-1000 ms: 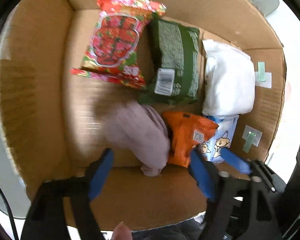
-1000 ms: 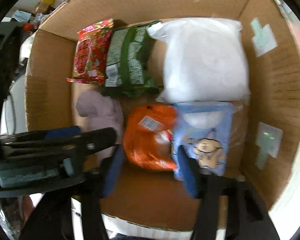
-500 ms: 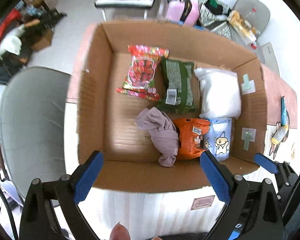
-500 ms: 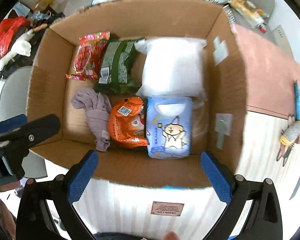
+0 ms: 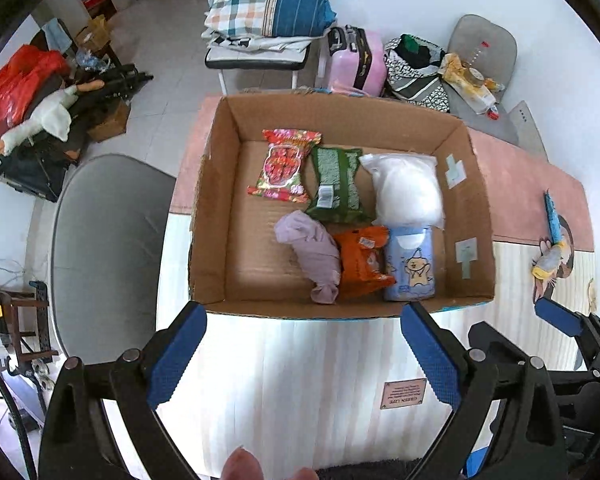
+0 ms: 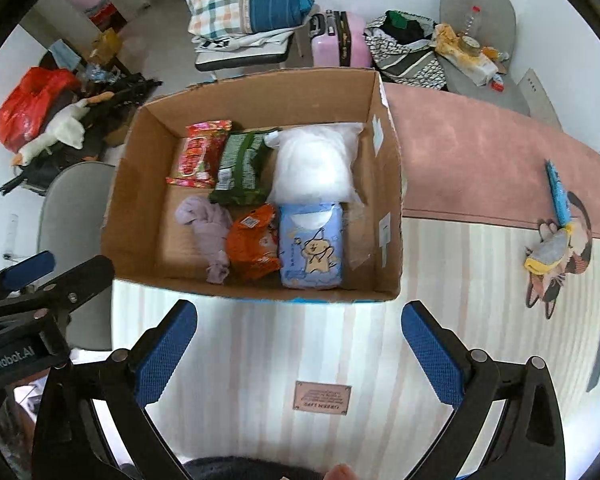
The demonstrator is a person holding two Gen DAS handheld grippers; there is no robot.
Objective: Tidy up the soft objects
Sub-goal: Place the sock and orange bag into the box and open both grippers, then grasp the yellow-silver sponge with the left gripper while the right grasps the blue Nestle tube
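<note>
An open cardboard box (image 5: 208, 216) (image 6: 388, 184) stands on the table. In it lie a red snack pack (image 5: 285, 165) (image 6: 199, 152), a green pack (image 5: 336, 184) (image 6: 242, 166), a white soft bag (image 5: 408, 190) (image 6: 314, 164), a lilac cloth (image 5: 314, 254) (image 6: 208, 226), an orange pack (image 5: 362, 260) (image 6: 254, 240) and a blue tissue pack (image 5: 412, 264) (image 6: 312, 246). My left gripper (image 5: 302, 354) is open and empty, high above the box's near side. My right gripper (image 6: 300, 354) is open and empty, likewise pulled back.
The table has a striped mat (image 6: 300, 344) and a pink mat (image 6: 480, 156). A blue pen (image 6: 558, 194) and a small toy (image 6: 548, 254) lie at the right. A grey chair (image 5: 104, 248) stands left of the table. Clutter, a pink suitcase (image 5: 354, 60) and a second chair lie behind.
Both grippers have risen and drawn back out of the box, and have opened wider. The lilac cloth and the orange pack stay in the box.
</note>
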